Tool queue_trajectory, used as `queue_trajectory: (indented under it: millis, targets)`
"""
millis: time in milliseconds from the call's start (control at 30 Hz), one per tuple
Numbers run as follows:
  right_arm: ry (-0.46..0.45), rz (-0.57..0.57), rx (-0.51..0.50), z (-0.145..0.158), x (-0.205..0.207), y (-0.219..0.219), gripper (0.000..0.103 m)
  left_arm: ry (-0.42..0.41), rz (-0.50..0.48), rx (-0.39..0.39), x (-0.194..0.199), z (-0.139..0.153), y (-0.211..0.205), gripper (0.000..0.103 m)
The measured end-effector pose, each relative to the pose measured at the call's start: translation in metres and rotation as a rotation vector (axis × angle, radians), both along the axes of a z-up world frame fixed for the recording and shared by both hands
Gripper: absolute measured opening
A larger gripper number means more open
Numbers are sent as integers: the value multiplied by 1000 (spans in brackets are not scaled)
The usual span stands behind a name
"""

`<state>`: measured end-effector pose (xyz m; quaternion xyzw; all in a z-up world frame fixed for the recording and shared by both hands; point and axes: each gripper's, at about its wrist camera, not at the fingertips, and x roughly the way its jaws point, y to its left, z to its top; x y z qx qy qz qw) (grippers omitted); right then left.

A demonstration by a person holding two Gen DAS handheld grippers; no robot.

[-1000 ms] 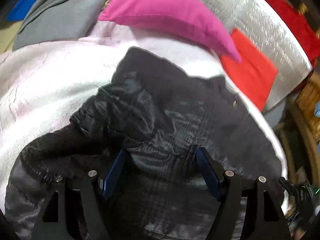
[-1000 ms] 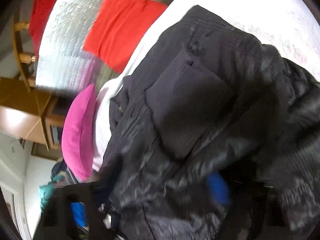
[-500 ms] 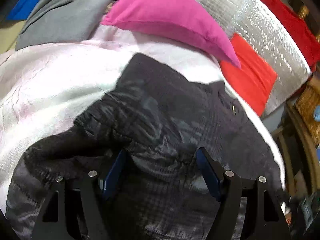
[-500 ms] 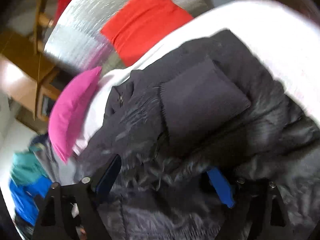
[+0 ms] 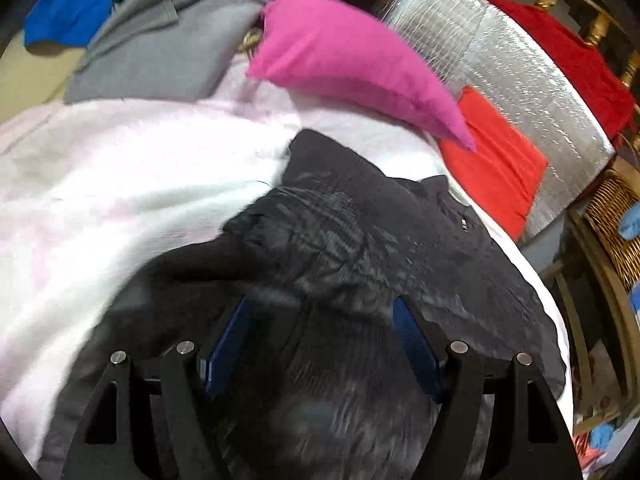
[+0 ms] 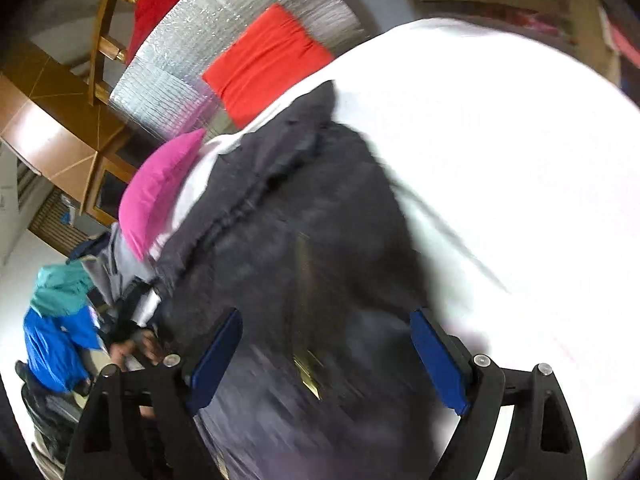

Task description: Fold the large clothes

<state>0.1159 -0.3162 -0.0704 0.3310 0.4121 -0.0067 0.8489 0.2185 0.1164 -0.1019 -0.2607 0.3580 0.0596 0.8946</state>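
Left gripper (image 5: 320, 332): jaws wide, blue pads either side of dark cloth, nothing pinched. Right gripper (image 6: 324, 352): jaws wide too, hovering over the same garment, nothing held. Task item: black jacket (image 5: 360, 264), bunched and partly doubled over, lying on the white blanket (image 5: 120, 184) of the bed, in the near-centre of both views. Judged step: between grasps, garment part-folded and not yet squared; the fold looks loose and lumpy. Next move likely calls for each gripper to close on an edge or corner of the jacket, then lift and lay it flat across itself; slippery quilted shell may slide out of a shallow pinch. Beyond the jacket: pink pillow (image 5: 352, 64), red cushion (image 5: 496, 164), silver foil mat (image 5: 512, 72). Left view alone shows the grey garment (image 5: 160, 48) far left and the wicker chair (image 5: 612, 216) far right. Right view alone shows a brass zip pull (image 6: 306, 372) on the jacket and a teal-and-blue garment (image 6: 56, 320) at left; motion blur limits detail.
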Motion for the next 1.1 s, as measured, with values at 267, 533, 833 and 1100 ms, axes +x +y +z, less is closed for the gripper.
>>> queue_trajectory:
  millis: [267, 533, 833, 1100]
  targets:
    - [-82, -92, 295, -11, -26, -39, 89, 3, -66, 135, -74, 11, 1, 74]
    - [-226, -114, 623, -7, 84, -37, 89, -43, -166, 312, -32, 43, -44, 74]
    - [-119, -248, 882, -69, 216, -29, 89, -70, -316, 505, 88, 36, -138, 74]
    - [-104, -331, 677, -48, 232, -43, 55, 110, -327, 503, 124, -10, -148, 75]
